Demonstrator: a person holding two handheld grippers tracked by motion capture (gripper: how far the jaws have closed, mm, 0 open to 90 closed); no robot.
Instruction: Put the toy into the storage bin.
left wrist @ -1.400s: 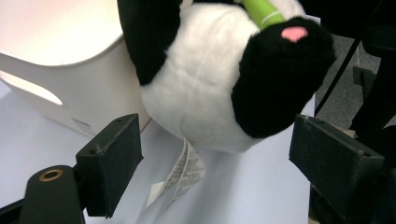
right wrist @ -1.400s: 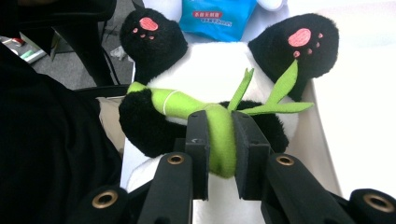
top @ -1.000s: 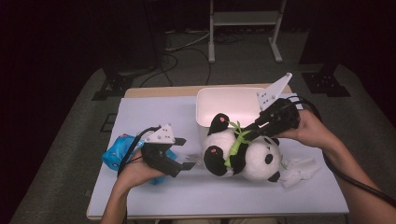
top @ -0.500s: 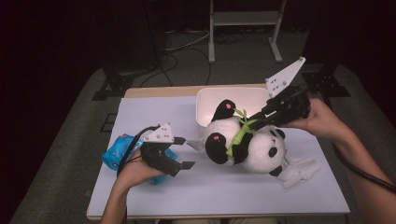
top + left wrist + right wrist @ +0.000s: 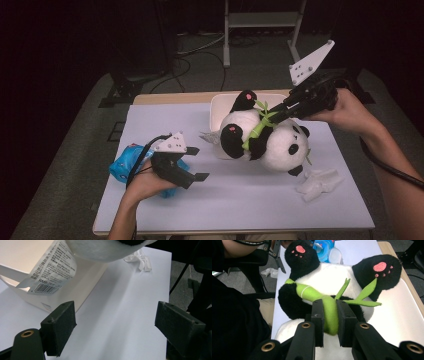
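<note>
The right gripper (image 5: 329, 322) clamps the green felt bamboo stalk (image 5: 329, 312) of the black-and-white plush panda (image 5: 265, 140), which hangs below its jaws, long axis tilted over the shallow white plastic bin (image 5: 220, 107). The left gripper (image 5: 192, 165) rests released, well apart, jaws toward the bin.

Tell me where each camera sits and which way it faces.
High view: above the table, looking forward and down; both forearms, left tool, right tool.
Left gripper view: rides the left tool, open pads, facing the white bin.
Right gripper view: rides the right tool, clamping the bamboo.
Shared: the panda.
</note>
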